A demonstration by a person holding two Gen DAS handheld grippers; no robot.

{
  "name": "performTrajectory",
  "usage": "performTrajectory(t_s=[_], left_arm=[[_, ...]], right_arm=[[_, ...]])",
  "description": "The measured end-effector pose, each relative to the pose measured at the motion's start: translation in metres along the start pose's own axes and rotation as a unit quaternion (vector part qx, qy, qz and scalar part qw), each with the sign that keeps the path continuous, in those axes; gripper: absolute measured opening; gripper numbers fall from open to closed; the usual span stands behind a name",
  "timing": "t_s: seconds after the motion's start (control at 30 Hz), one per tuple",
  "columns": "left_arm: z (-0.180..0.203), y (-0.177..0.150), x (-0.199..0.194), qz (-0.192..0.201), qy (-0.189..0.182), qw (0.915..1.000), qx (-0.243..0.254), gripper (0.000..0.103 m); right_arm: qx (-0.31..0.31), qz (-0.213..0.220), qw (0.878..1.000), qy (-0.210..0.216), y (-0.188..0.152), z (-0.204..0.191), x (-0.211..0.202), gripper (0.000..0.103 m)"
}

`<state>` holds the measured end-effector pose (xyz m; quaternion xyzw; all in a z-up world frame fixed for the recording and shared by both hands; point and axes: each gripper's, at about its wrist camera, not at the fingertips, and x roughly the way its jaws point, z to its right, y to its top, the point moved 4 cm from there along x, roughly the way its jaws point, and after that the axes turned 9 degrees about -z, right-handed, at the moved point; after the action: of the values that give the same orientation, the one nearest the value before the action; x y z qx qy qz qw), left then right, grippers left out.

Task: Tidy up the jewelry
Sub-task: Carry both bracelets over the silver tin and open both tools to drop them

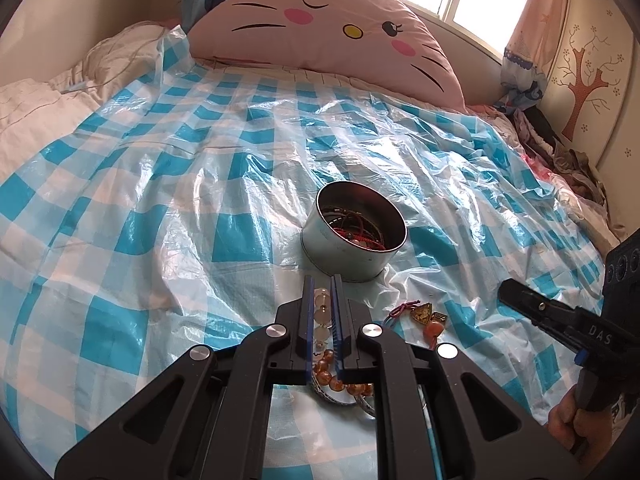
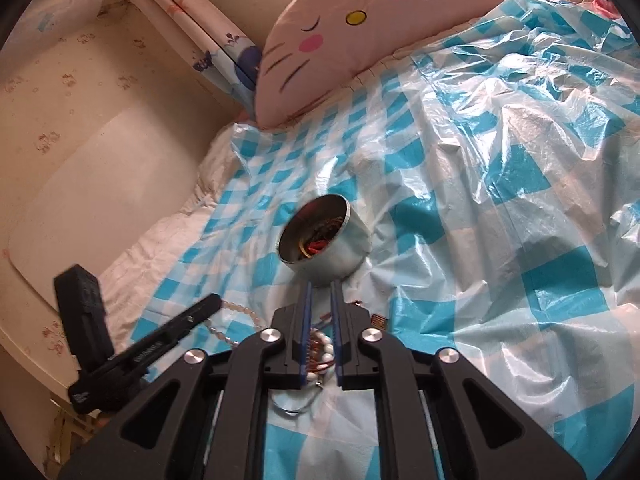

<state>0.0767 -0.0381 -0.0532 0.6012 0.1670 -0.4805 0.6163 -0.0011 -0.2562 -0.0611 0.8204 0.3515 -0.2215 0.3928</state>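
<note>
A round metal tin [image 1: 354, 236] sits on the blue-checked plastic sheet [image 1: 160, 200] with red cords and bracelets inside; it also shows in the right wrist view [image 2: 324, 240]. My left gripper [image 1: 322, 284] is shut on a pale bead bracelet [image 1: 320, 312], just short of the tin. An amber bead bracelet [image 1: 340, 384] and a silver bangle lie under it. A red-cord pendant charm [image 1: 420, 314] lies to its right. My right gripper [image 2: 322, 288] is shut on a white and red bead bracelet [image 2: 320, 350], near the tin. A pale bead strand [image 2: 236, 312] lies to its left.
A pink cat-face pillow [image 1: 328, 24] lies at the head of the bed, below a window. The right gripper's body [image 1: 560, 316] shows at the right of the left view; the left gripper's body [image 2: 152, 344] shows at the left of the right view. A beige quilt [image 1: 40, 96] lies far left.
</note>
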Motion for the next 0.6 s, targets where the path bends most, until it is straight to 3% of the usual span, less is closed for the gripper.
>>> performTrajectory(t_s=[0.03,0.07,0.3,0.37,0.4,0.43,0.6], left_arm=[[-0.002,0.0,0.0,0.0,-0.002,1.0,-0.005,0.007],[-0.005,0.001,0.0,-0.001,-0.004,0.9999,-0.011,0.007],[-0.013,0.002,0.0,0.002,-0.005,0.9996,-0.029,0.007],[-0.012,0.002,0.0,0.002,-0.005,0.9996,-0.028,0.007],[-0.012,0.002,0.0,0.002,-0.005,0.9996,-0.027,0.007],[-0.012,0.002,0.0,0.003,-0.005,0.9996,-0.026,0.007],[-0.011,0.005,-0.002,0.006,-0.016,0.9995,-0.026,0.007]], right_arm=[[-0.001,-0.014,1.0,-0.016,-0.001,0.001,0.007,0.068],[-0.006,-0.028,0.999,-0.035,-0.001,0.001,0.014,0.073],[-0.102,-0.089,0.986,-0.099,-0.003,-0.02,0.064,0.073],[-0.123,-0.117,0.973,-0.155,-0.007,-0.015,0.084,0.064],[-0.127,-0.132,0.969,-0.165,-0.01,-0.011,0.092,0.031],[-0.125,-0.142,0.967,-0.168,-0.012,-0.008,0.096,0.018],[-0.105,-0.108,0.983,-0.102,-0.007,-0.01,0.074,0.018]])
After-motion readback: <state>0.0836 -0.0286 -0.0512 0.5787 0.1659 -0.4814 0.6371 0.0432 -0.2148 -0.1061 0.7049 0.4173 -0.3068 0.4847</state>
